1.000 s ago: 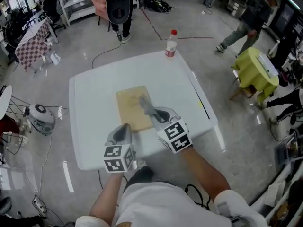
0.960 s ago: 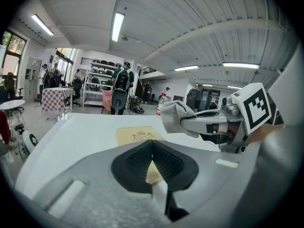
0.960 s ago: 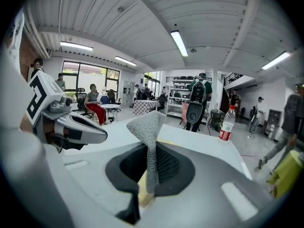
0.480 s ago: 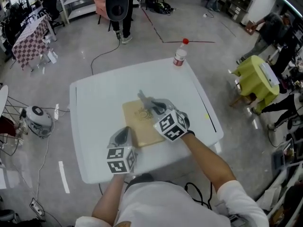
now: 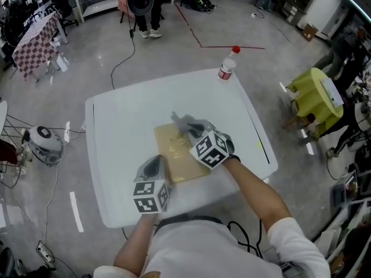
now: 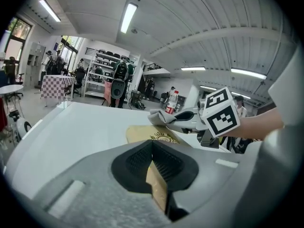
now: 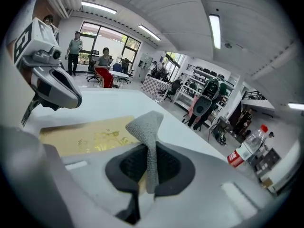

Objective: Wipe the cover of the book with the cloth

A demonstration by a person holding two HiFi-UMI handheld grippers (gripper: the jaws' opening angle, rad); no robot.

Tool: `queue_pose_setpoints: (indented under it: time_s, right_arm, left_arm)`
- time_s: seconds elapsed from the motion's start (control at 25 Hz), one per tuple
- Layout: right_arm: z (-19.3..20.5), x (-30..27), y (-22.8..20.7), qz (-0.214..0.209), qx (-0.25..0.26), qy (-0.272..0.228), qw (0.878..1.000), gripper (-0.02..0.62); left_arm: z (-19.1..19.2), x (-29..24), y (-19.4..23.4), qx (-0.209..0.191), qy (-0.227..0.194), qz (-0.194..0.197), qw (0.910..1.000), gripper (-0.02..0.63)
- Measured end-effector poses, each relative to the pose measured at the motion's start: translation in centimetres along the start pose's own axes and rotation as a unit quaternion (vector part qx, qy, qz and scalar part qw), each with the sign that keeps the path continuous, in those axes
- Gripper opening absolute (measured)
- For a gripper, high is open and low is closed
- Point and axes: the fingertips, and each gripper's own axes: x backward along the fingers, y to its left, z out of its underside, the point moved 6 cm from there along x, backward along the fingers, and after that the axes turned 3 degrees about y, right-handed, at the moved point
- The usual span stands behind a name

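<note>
A tan book (image 5: 174, 155) with a gold emblem lies flat in the middle of the white table (image 5: 122, 126). My right gripper (image 5: 188, 129) is shut on a grey cloth (image 5: 181, 122), which hangs over the book's far edge. In the right gripper view the cloth (image 7: 148, 141) stands up between the jaws, with the book (image 7: 85, 137) beyond it. My left gripper (image 5: 156, 164) sits at the book's near left corner. In the left gripper view the book's tan edge (image 6: 157, 184) shows between the shut jaws.
A plastic bottle (image 5: 226, 68) with a red cap stands at the table's far right corner. On the floor are a yellow-green covered stool (image 5: 316, 94) to the right, a round white device (image 5: 43, 143) to the left, and cables. People stand farther off.
My right gripper has carried the cloth from the middle of the book toward its far edge. The left gripper has stayed at the near left corner.
</note>
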Motion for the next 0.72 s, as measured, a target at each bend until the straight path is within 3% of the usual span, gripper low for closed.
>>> queue_pose_setpoints:
  time_s: [0.72]
  right_arm:
    - [4.3,5.8,5.3,-0.047,-0.031,-0.018,0.998,0.017]
  left_arm:
    - [1.4,1.9,-3.3,-0.01,-0.009,-0.029,0.9995,0.006]
